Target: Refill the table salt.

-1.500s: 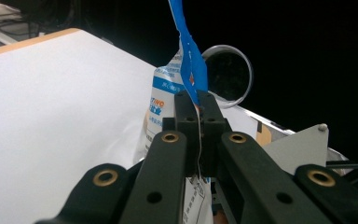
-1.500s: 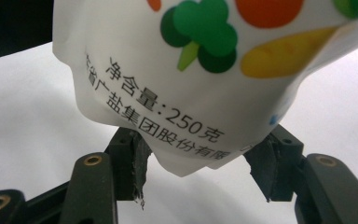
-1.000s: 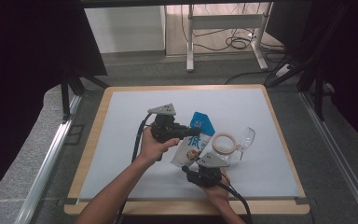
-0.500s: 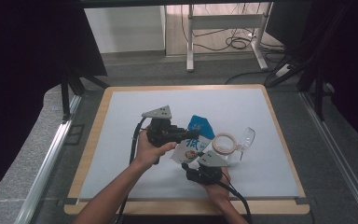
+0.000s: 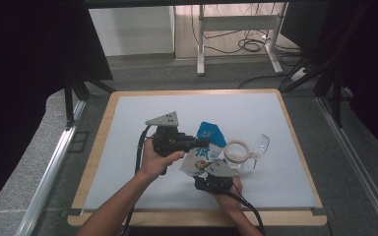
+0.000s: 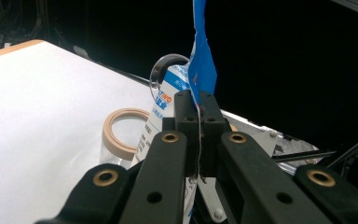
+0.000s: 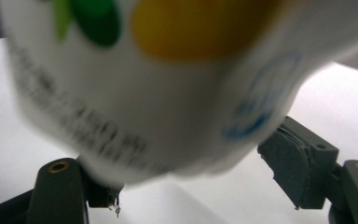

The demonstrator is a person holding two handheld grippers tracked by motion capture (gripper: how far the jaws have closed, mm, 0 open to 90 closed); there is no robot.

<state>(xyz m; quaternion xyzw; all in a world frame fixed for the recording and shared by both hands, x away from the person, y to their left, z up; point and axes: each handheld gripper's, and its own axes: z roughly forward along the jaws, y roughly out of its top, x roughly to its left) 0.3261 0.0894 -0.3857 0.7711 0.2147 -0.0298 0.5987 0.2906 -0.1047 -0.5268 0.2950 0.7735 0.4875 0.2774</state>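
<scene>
The high view looks down on the worktop point(image 5: 128, 147); each tool view rides close behind its jaws; all share the pouch point(image 5: 203, 152).

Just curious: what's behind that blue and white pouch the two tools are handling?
A clear jar with a beige rim lies on its side on the white mat behind the pouch. The pouch covers part of the jar, so any contents cannot be made out.

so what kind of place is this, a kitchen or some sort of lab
Most likely a lab or recording workspace, not a kitchen. A wood-edged table with a white mat stands between dark curtains, a desk frame with loose cables stands behind it, and metal rails run along the floor.
</scene>
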